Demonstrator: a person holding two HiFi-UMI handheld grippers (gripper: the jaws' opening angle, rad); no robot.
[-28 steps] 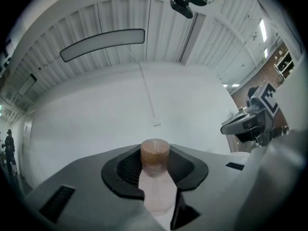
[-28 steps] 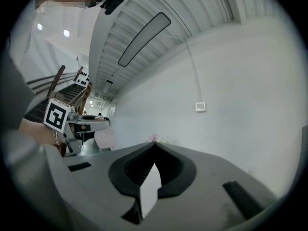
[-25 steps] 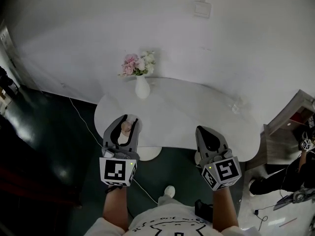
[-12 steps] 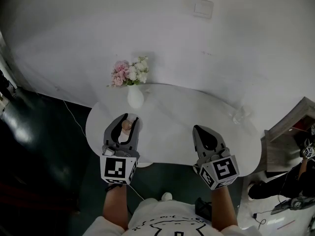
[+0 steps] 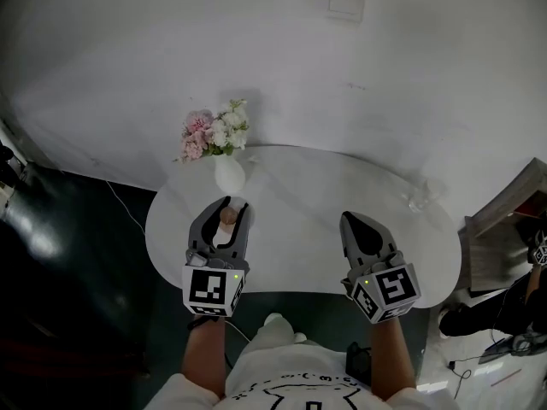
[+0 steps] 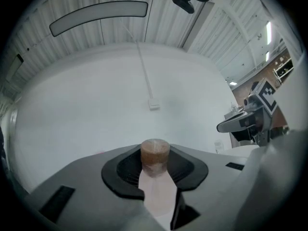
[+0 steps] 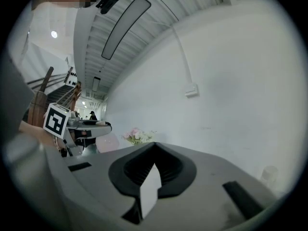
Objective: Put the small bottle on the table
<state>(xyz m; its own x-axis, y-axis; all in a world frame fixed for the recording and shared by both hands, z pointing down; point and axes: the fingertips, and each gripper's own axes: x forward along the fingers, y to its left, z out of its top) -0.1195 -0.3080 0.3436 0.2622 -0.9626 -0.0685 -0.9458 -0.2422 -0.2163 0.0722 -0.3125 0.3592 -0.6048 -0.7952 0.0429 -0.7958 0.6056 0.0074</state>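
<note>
The left gripper [image 5: 227,208] has its jaws clamped on the small bottle [image 5: 227,218]; in the left gripper view the pads press the pale body on both sides, just under the brown stopper [image 6: 155,153]; the bottle's long axis seems to stand upright, across the level line of the jaws, stopper uppermost. In the head view the jaw tips reach over the near left part of the white table [image 5: 308,196], so the tabletop lies straight below the bottle; how much air is left under its base I cannot tell. Just beyond the tips stands a white vase [image 5: 228,174] of flowers [image 5: 214,131], near but apart from the bottle. The forearm behind runs straight, the gripper held level. The right gripper [image 5: 359,220] also reaches over the table, well apart to the right; its jaws are together with nothing between them. My judgement: the left hand does the placing, by a plain descent.
</note>
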